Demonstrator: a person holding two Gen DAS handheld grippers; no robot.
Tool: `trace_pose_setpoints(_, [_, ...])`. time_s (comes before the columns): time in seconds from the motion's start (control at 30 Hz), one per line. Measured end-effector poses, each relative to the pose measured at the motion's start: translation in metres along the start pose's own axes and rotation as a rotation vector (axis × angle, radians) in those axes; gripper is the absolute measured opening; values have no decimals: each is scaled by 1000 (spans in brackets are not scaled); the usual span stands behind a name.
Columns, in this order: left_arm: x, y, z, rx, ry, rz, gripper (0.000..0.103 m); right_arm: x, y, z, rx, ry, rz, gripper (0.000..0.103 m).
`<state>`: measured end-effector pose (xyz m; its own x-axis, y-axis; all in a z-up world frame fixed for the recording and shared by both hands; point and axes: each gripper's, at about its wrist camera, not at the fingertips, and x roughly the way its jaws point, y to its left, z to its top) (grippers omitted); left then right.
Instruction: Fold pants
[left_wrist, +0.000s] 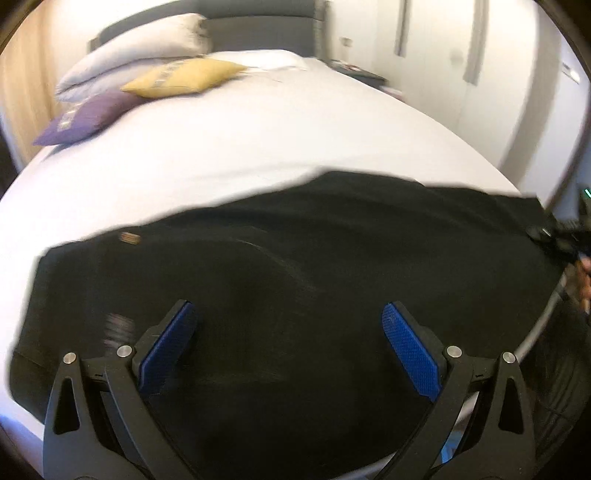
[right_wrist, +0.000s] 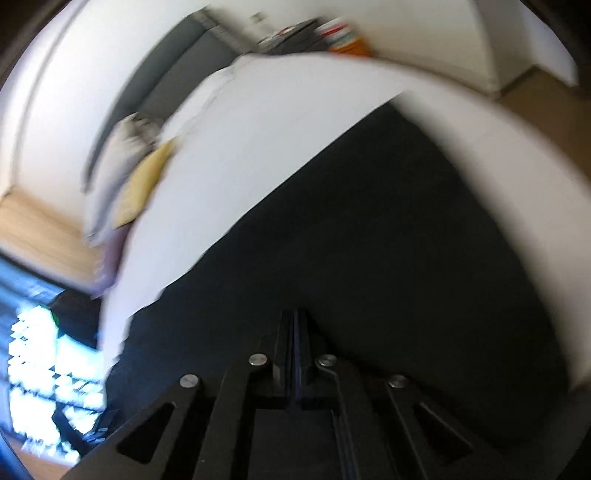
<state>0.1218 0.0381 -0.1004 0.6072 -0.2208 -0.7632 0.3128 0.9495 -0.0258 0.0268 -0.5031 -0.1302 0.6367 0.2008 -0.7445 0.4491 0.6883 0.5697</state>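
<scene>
Lying flat on the smooth white bed (left_wrist: 258, 147), matte black pants (left_wrist: 295, 258) sit beneath the released left hand-held gripper (left_wrist: 288, 328); right hand-held gripper (right_wrist: 295, 325) clenched.

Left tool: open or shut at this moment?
Open. In the left wrist view the left tool has its blue pads standing wide apart above the black pants, gripping nothing.

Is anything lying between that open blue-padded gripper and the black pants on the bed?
Nothing visible. The left gripper hangs open right over the black pants, only dark cloth between its fingers. The cushions sit far up the bed.
</scene>
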Motion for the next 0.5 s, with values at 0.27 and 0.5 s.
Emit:
trace_pose_setpoints(0.27, [24, 102, 19, -145, 65, 135, 103, 38, 183, -16, -302, 155, 287, 39])
trace_pose_setpoints(0.5, [49, 116, 0, -143, 90, 162, 103, 191, 335, -90, -342, 473, 521, 39])
